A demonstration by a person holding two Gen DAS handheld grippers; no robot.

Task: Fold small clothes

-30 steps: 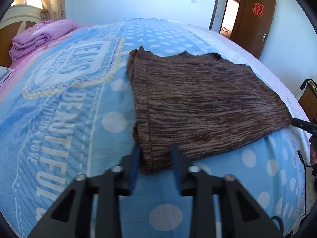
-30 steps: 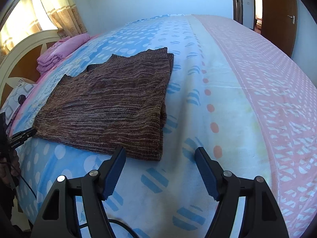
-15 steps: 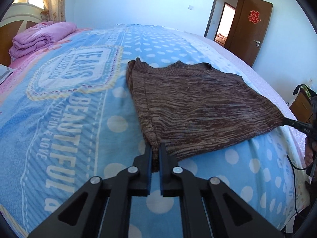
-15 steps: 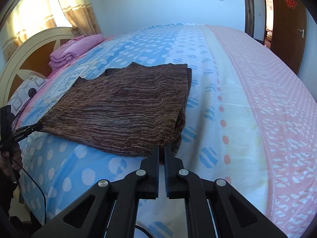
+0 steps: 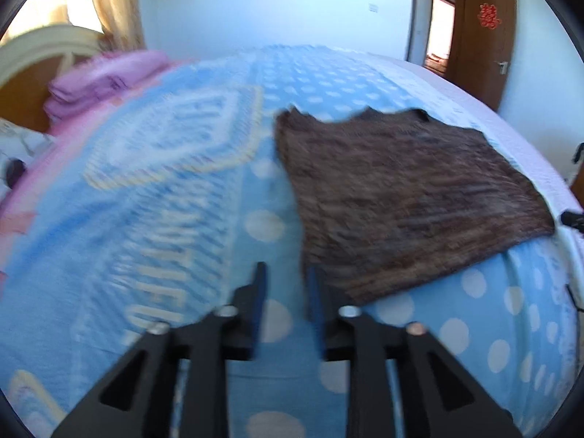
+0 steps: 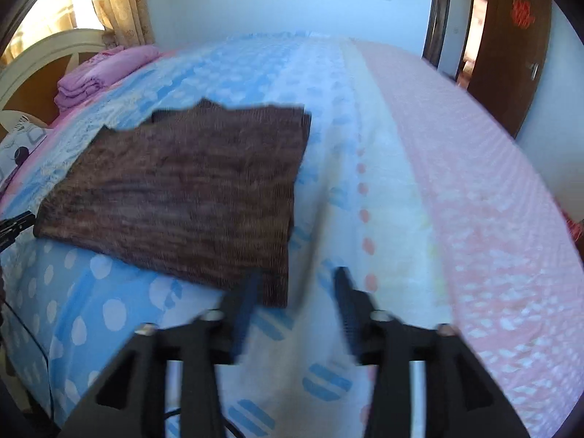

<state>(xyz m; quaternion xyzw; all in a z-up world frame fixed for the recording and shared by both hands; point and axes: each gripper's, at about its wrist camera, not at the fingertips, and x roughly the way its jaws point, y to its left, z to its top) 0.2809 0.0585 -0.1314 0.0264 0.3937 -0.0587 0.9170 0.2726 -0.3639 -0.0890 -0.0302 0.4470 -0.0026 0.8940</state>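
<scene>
A brown knit garment point(image 5: 398, 197) lies folded flat on the blue patterned bedspread point(image 5: 175, 226). It also shows in the right wrist view point(image 6: 182, 197). My left gripper point(image 5: 284, 284) is open and empty, just off the garment's near left corner. My right gripper point(image 6: 295, 284) is open and empty, with its left finger at the garment's near right corner. Both views are blurred by motion.
A folded pink blanket point(image 5: 106, 76) lies by the headboard point(image 6: 43, 58). The pink side of the bedspread point(image 6: 474, 182) stretches to the right. A brown door point(image 5: 481, 36) stands open in the far wall. The other gripper's tip point(image 6: 14, 222) shows at the bed edge.
Half a second ago both grippers were shut on the garment's near corners. Now both have opened and let go, and they have pulled back a little.
</scene>
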